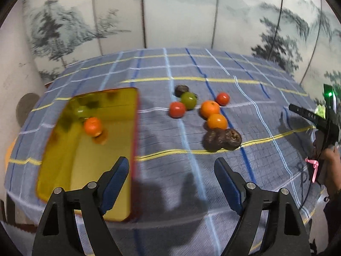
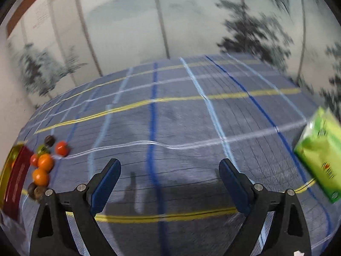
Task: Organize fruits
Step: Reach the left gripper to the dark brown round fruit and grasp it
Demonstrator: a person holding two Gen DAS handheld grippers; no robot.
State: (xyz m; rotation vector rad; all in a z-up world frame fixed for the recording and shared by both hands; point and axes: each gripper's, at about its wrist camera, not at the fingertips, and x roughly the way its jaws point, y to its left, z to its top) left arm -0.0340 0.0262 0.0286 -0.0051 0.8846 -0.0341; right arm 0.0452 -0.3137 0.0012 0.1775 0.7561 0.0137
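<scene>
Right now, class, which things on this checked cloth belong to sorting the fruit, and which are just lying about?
For the job: shiny yellow metal tray; orange mandarin in the tray; loose heap of red, green, orange and dark brown fruits.

Lying about: green tissue packet; blue checked tablecloth.

Tray [image 1: 119,149]: you see a yellow-lined, red-walled tray at the left, holding one orange fruit [image 1: 92,126].
Loose fruits: to its right on the cloth lie two oranges [image 1: 210,108], two red [image 1: 177,109], one green [image 1: 188,100], three dark brown [image 1: 233,136], clustered close.
</scene>
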